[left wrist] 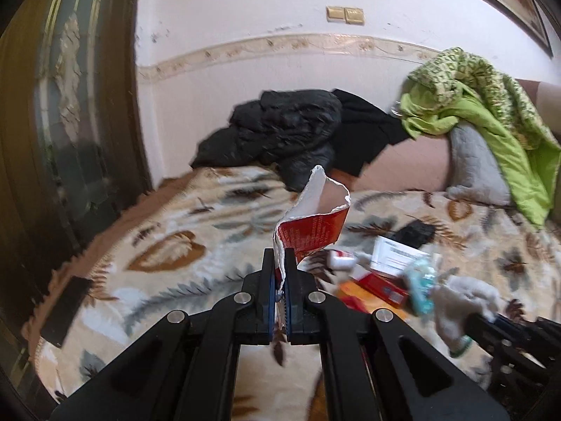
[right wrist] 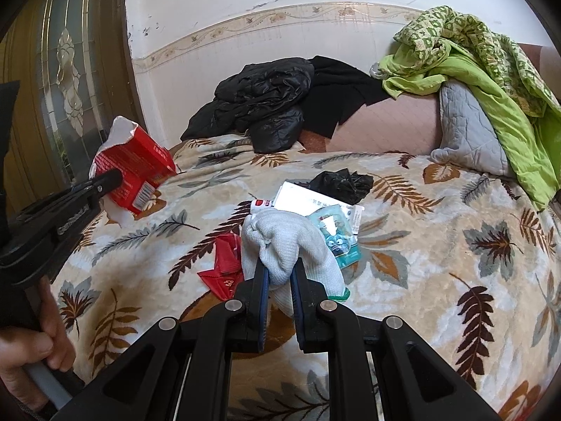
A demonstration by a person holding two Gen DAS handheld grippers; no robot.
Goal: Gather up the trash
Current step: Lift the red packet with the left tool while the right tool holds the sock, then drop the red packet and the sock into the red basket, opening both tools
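Presently itemised, places reckoned from the grippers:

- Left gripper [left wrist: 279, 256]: jaws clamped on a torn red carton [left wrist: 308, 224], held up clear of the leaf-patterned blanket [left wrist: 168, 238]; its white ragged edge rises above the fingertips.
- Right gripper [right wrist: 279, 266]: jaws pressed on a white knitted glove [right wrist: 287, 242], which bulges out ahead of the fingertips.
- Just beyond the glove: a teal blister pack [right wrist: 340, 238], a white printed box [right wrist: 308, 196], a small white tube [right wrist: 261, 204], and a crumpled black bag [right wrist: 342, 182].
- Left of the right gripper's fingertips, on the blanket: a flattened red wrapper [right wrist: 222, 270].
- Far ahead: black jacket [right wrist: 259, 101], grey pillow [right wrist: 466, 129], green quilt [right wrist: 491, 70].
- A hand [right wrist: 24, 347] grips the left gripper's handle.
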